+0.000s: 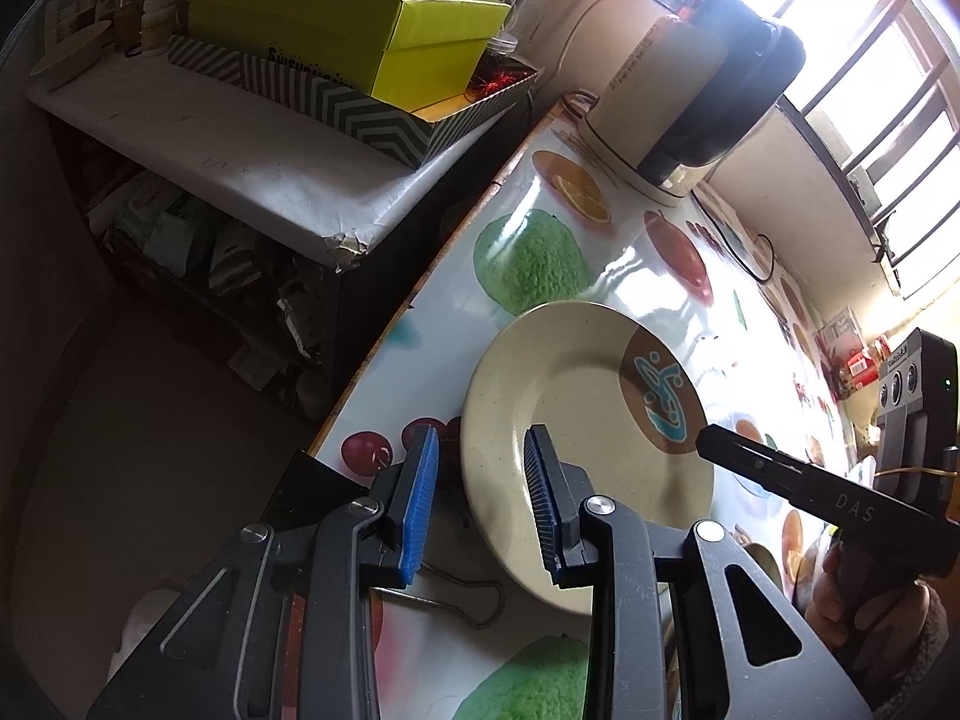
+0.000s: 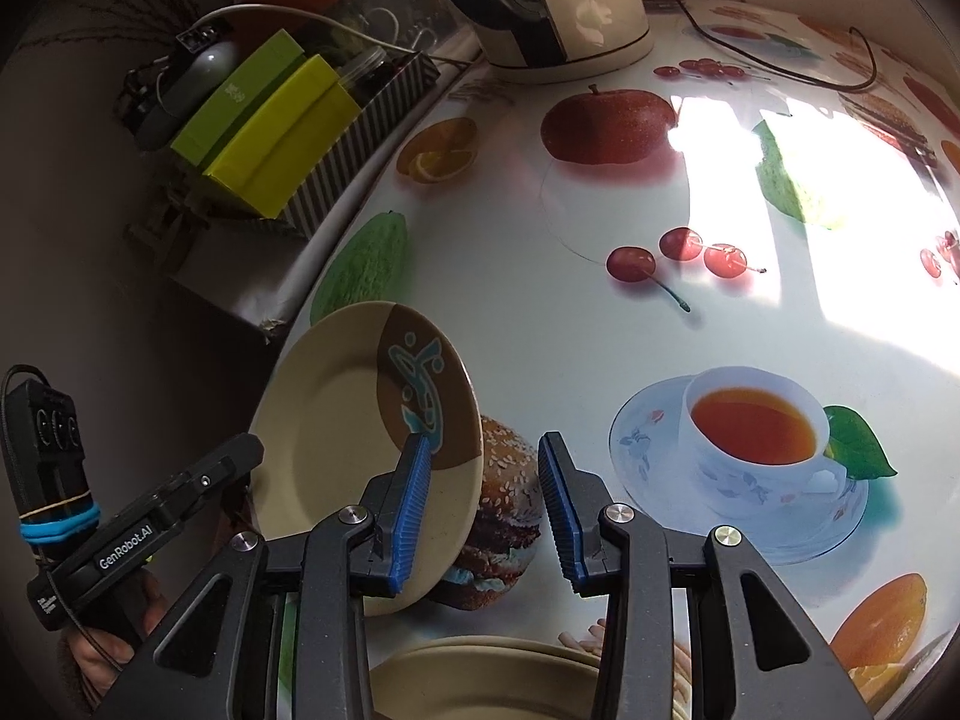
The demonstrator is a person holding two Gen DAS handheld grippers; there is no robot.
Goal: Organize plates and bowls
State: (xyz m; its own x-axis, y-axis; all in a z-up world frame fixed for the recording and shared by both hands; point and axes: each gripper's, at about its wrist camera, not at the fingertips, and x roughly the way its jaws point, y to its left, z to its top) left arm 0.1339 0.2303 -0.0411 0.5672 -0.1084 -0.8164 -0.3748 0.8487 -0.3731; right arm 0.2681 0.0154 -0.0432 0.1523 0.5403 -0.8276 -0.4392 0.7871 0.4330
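Cream round plate with a brown patch (image 1: 576, 414) lies mid-frame on the fruit-print surface (image 1: 648, 252). My left tongs (image 1: 480, 504) straddle its near rim, narrow but not pinching; right tongs (image 2: 486, 510) gape empty beside it. Next I close left, then lift toward the cream stack (image 2: 480, 678).

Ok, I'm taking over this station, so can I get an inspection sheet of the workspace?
Surface: glossy fruit-print tablecloth, sun glare on its right part.
Job's things: patterned plate, seemingly tilted; stack of plates at the near edge.
Clutter: kettle; wire clip.
Grippers: left gripper and right gripper, jaws apart, astride opposite rims of the patterned plate; whether they grip it cannot be told.
Cables: black cord lying across the far tabletop.
Surroundings: side shelf with green boxes; barred window.
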